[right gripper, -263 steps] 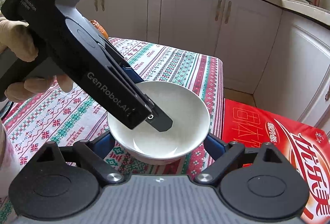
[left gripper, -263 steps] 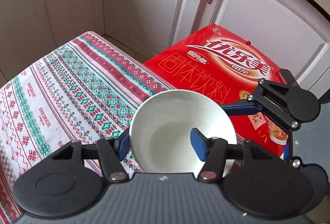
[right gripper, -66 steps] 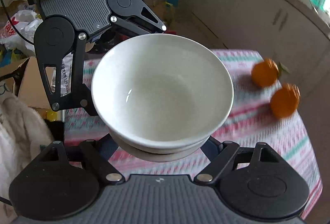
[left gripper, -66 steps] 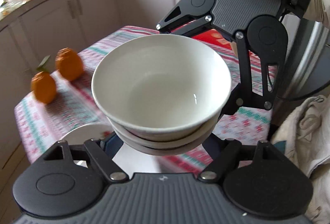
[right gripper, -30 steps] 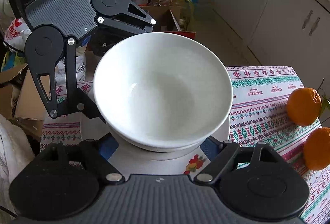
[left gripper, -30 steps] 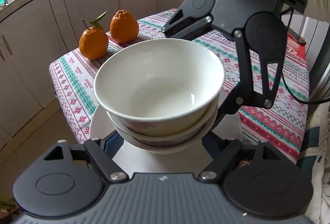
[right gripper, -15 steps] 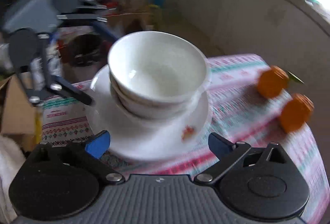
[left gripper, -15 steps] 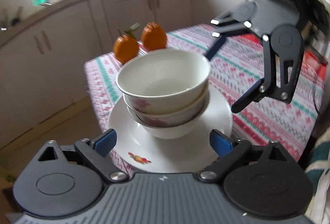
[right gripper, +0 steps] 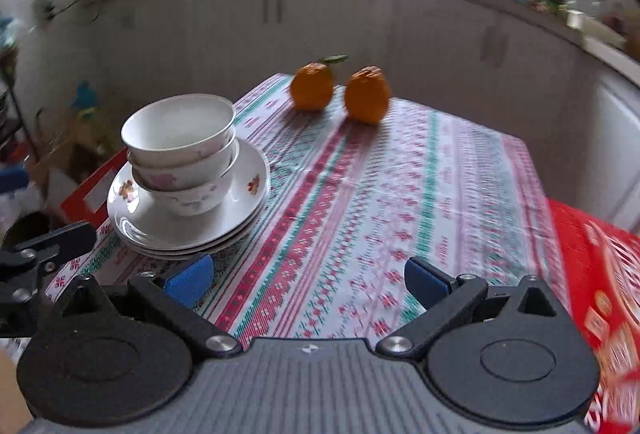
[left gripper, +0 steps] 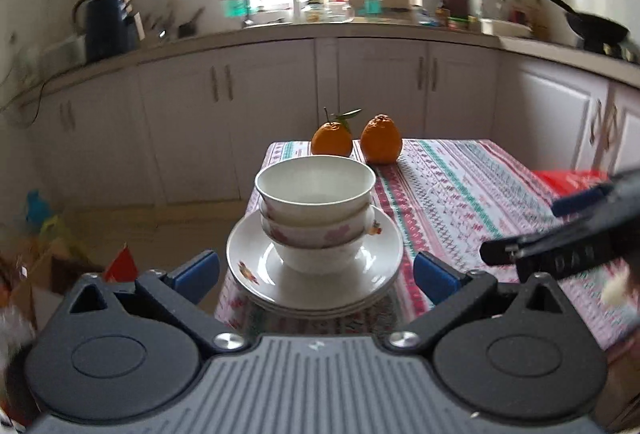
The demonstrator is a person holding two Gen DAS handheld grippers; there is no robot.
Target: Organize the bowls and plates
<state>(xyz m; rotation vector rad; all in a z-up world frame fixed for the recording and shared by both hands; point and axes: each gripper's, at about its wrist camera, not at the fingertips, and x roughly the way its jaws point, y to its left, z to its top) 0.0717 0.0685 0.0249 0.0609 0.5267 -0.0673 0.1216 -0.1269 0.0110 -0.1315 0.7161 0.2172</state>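
- Left gripper (left gripper: pixel 316 271): jaws stood spread wide, blue pads on either side of the stack but clear of it, nothing held. They had just been opening, with nothing between them now.
- Right gripper (right gripper: pixel 308 276): likewise spread wide and empty, over bare patterned tablecloth (right gripper: pixel 360 202), the stack off to its left. Its jaws had also just been opening.
- Stack of white glazed ceramic plates with small floral prints (left gripper: pixel 256 270) sat at the near corner of the table, rim close to the edge.
- Three nested white ceramic bowls, the lower ones with pink flower decoration (left gripper: pixel 316 202), stood upright in the middle of the top plate.
- Judgement: glazed ware, stiff, brittle, slick under the pads; the whole pile is probably heavy and top-heavy. Best hold would be opposite plate rims, one gripper per side, kept level; pinching one bowl wall risks a slip or chip.
- Two oranges, one with a leaf (left gripper: pixel 332 138), lay at the far end, well apart from the stack.
- White kitchen cabinets (left gripper: pixel 224 106) behind.
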